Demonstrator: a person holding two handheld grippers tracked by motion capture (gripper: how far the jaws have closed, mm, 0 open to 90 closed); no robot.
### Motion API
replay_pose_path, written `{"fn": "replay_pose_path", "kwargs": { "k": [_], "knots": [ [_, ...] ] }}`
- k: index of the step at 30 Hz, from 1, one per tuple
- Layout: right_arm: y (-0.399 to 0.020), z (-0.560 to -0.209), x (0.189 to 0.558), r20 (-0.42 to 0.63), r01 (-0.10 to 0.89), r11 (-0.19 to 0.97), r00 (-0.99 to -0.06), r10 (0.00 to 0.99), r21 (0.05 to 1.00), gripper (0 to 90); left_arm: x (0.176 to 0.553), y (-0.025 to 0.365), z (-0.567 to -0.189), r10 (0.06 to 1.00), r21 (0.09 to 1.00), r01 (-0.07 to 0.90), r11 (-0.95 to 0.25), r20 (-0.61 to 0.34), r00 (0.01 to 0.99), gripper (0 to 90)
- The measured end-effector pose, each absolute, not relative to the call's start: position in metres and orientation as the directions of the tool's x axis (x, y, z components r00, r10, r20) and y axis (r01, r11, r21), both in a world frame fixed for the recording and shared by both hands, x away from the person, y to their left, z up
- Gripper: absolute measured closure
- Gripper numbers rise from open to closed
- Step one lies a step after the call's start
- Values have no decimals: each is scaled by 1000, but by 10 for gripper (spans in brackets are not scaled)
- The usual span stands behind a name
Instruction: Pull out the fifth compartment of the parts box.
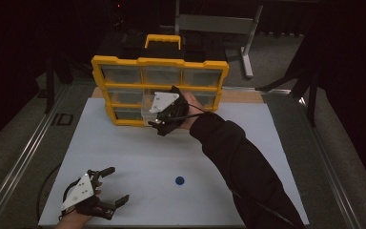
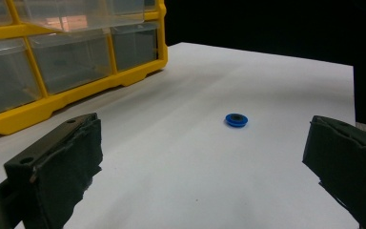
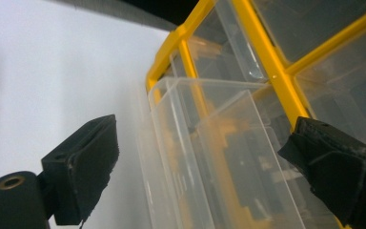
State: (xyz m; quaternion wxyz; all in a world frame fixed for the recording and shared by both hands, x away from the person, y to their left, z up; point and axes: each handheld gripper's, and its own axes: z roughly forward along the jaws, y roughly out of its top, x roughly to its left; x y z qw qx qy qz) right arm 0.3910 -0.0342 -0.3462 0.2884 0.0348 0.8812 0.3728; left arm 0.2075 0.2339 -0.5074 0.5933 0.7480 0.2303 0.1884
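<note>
A yellow organiser [image 1: 159, 62] with clear drawers stands at the far side of the white board [image 1: 248, 143]. Its lower middle drawer [image 1: 147, 110] is pulled out. My right gripper [image 1: 158, 126] is at that drawer, open; in the right gripper view the clear drawer [image 3: 205, 157] sits between the spread jaws of the right gripper [image 3: 202, 143], with neither pad pressing on it. A small blue disc [image 1: 179, 181] lies flat on the board near the front. My left gripper [image 1: 116, 187] rests open at the front left, and from the left gripper [image 2: 202, 143] the disc [image 2: 236, 119] shows a short way ahead.
The organiser [image 2: 52, 100] has a black lid with a yellow handle [image 1: 162, 40]. A grey metal stand [image 1: 248, 47] rises behind it. Metal rails [image 1: 24, 152] run along the table's sides, and the surroundings are dark.
</note>
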Motion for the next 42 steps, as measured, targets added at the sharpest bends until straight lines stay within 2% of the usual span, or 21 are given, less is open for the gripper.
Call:
{"fn": "replay_pose_path", "kwargs": {
  "k": [1,6,14,15,30,42],
  "knots": [
    [-36,-343,393,-437,-119,693,-847,302,711,82,208,234,-507,568,974,122,-189,8,823,0],
    [-43,-338,398,-380,-55,646,-846,375,761,81,207,234,-507,568,974,122,-189,8,823,0],
    [-54,-335,400,-298,-5,561,-851,432,828,82,208,234,-507,568,974,123,-190,7,823,0],
    [-62,-334,400,-265,11,510,-844,467,860,82,208,234,-507,568,974,123,-190,7,823,0],
    [-93,-338,399,-187,84,444,-825,533,892,99,208,234,-508,571,973,126,-193,7,821,0],
    [-122,-354,385,-144,112,373,-792,593,921,98,208,233,-508,573,973,126,-192,7,819,0]
  ]
}}
